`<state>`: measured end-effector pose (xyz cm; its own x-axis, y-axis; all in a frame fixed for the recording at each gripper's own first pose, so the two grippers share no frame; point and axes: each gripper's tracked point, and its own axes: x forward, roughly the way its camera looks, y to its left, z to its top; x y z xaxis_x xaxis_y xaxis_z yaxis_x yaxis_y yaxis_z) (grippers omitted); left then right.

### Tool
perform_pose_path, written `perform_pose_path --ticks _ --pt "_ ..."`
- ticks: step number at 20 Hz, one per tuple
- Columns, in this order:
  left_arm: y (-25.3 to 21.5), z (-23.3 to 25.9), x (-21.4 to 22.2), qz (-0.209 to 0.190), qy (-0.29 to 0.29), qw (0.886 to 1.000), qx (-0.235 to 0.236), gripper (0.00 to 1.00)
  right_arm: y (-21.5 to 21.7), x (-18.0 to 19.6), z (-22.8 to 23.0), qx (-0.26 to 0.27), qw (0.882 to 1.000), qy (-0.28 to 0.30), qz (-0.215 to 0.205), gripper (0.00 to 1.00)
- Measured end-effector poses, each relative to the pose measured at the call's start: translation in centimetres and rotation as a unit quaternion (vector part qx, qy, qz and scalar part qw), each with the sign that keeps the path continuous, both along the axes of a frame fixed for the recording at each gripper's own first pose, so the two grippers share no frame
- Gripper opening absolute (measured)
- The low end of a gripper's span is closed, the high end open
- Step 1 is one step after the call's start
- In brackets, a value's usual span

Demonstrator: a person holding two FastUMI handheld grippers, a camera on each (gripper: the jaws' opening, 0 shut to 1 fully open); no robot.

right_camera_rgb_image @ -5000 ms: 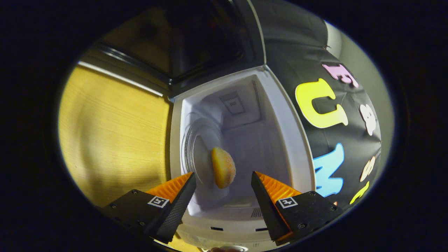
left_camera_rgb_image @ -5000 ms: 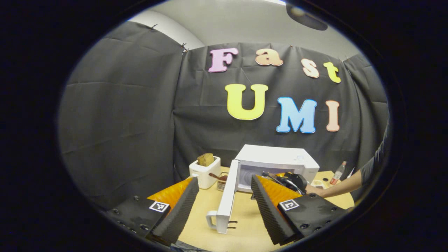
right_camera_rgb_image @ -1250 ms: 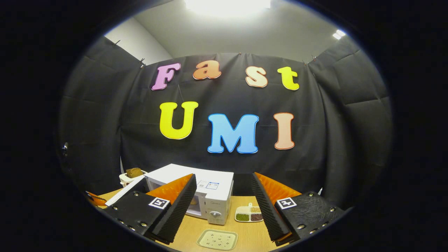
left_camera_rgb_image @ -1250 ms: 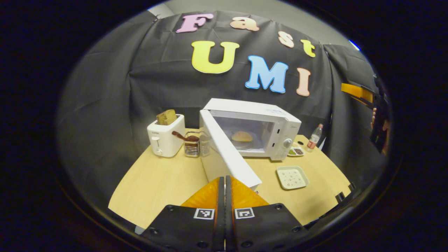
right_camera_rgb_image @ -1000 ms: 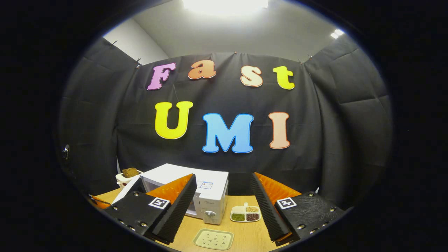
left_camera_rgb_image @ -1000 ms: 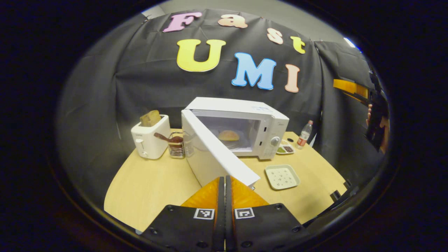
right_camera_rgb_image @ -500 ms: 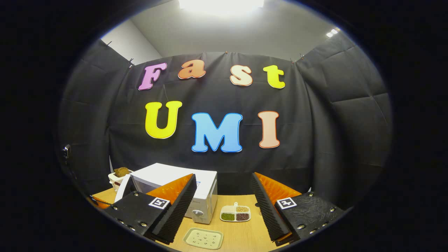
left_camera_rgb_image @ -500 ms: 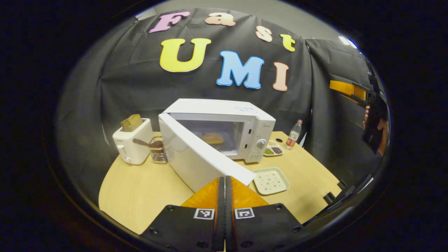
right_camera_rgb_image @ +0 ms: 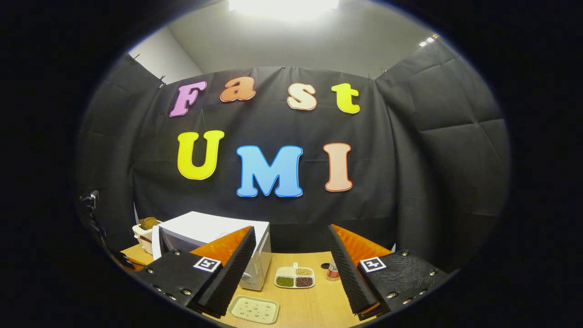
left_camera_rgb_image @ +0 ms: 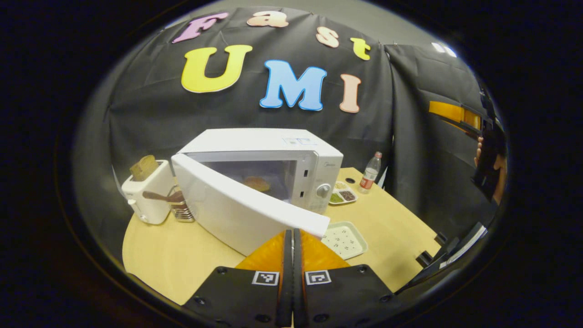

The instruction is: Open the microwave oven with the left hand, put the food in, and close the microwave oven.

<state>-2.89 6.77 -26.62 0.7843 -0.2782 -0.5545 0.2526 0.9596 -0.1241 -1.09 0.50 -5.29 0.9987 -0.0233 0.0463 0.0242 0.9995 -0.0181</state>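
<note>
On the wooden table (left_camera_rgb_image: 182,255), microwave (left_camera_rgb_image: 273,155) door (left_camera_rgb_image: 237,212) ajar, left hand-held gripper (left_camera_rgb_image: 293,237) pinched together, right hand-held gripper (right_camera_rgb_image: 291,255) wide.

A white toaster (left_camera_rgb_image: 145,193) with a brown slice in its slot stands on the pale wooden worktop (left_camera_rgb_image: 182,259), touching or just beside a wire caddy (left_camera_rgb_image: 181,210) with a brown utensil. A speckled square tray (left_camera_rgb_image: 344,240) lies flat. Farther back sit a divided dish (left_camera_rgb_image: 342,195) of grains and an upright capped bottle (left_camera_rgb_image: 370,171).
</note>
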Motion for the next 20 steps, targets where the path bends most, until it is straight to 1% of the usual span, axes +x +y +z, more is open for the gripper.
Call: perform_pose_path --ticks 10,15,20 --pt "-2.5 -0.4 4.1 -0.026 -0.002 1.0 0.002 0.07 -1.4 0.5 -0.7 -0.001 1.0 0.008 -0.02 0.95" --pt "-2.9 -1.3 6.6 -0.027 -0.001 1.0 0.001 0.07 -1.3 0.9 -1.0 -0.008 1.0 0.015 -0.02 0.95" --pt "-4.2 -1.2 8.9 -0.035 -0.004 0.999 -0.001 0.07 -1.8 1.2 -1.3 -0.014 0.999 0.019 -0.026 0.95"
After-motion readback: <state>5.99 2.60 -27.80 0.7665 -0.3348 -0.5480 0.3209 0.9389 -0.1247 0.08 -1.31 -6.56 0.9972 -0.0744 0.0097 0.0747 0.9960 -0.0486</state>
